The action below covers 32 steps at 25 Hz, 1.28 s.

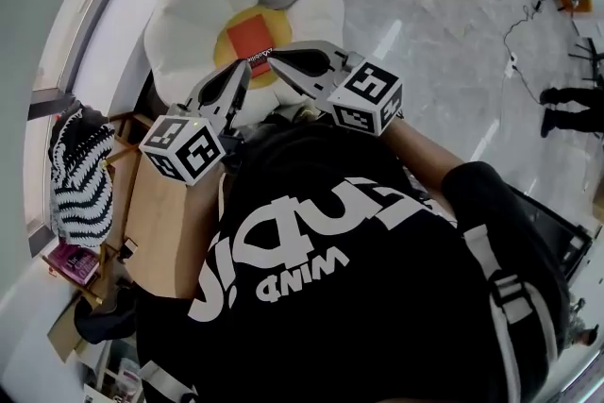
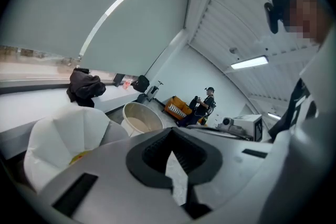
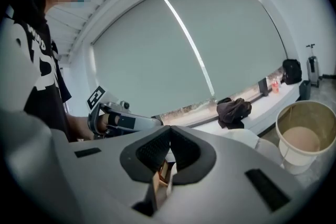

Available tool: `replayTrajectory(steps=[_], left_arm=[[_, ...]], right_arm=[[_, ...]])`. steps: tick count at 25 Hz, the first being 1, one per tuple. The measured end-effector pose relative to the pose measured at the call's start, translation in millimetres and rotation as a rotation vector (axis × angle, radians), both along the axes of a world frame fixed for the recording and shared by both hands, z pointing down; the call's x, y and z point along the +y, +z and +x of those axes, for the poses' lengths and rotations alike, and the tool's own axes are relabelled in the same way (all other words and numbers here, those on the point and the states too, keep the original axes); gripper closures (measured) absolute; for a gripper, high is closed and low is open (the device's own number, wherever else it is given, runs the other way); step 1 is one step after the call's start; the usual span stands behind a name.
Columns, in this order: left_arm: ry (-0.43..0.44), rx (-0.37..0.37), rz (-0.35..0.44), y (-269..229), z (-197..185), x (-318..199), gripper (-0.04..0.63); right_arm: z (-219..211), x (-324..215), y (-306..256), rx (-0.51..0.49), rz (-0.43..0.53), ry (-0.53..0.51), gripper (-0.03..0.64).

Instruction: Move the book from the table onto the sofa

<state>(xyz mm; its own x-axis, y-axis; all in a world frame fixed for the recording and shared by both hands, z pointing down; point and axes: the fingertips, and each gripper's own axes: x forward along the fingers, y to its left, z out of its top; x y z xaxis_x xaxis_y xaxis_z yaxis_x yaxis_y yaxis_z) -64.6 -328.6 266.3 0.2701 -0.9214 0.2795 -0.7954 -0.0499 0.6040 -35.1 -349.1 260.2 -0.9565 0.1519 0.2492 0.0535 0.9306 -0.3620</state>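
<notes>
The book (image 1: 251,37) lay on the yellow centre of the flower-shaped sofa (image 1: 189,24) beyond the worktop (image 1: 165,222), and the 2 tools, left tool (image 1: 244,68) and right tool (image 1: 276,59), were closed on nothing, so the move looked finished.

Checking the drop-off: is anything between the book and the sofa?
Nothing visible: the book already lies on the yellow centre of the flower-shaped sofa. The left hand-held gripper and right hand-held gripper are shut, empty.
</notes>
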Motion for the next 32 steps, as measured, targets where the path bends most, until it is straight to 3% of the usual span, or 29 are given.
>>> replayTrajectory(steps=[6,15,18,21,32], left_arm=[[0.008,-0.171,0.127,-30,-9,-1,0.586],[-0.024,-0.366,0.235,-46,-26,8,0.586],[-0.032,-0.379,0.243,-44,-30,11,0.586],[-0.045,-0.372,0.247,-44,-29,7,0.586],[-0.065,-0.329,0.239,-36,-18,7,0.586]], right_arm=[[3,-11,-32,-0.096,0.126,0.01,0.615],[28,-39,-51,-0.085,0.223,0.102,0.615],[35,-46,-47,-0.068,0.218,0.134,0.615],[41,-50,-49,-0.123,0.19,0.148,0.615],[49,-43,-50,-0.15,0.167,0.1,0.615]])
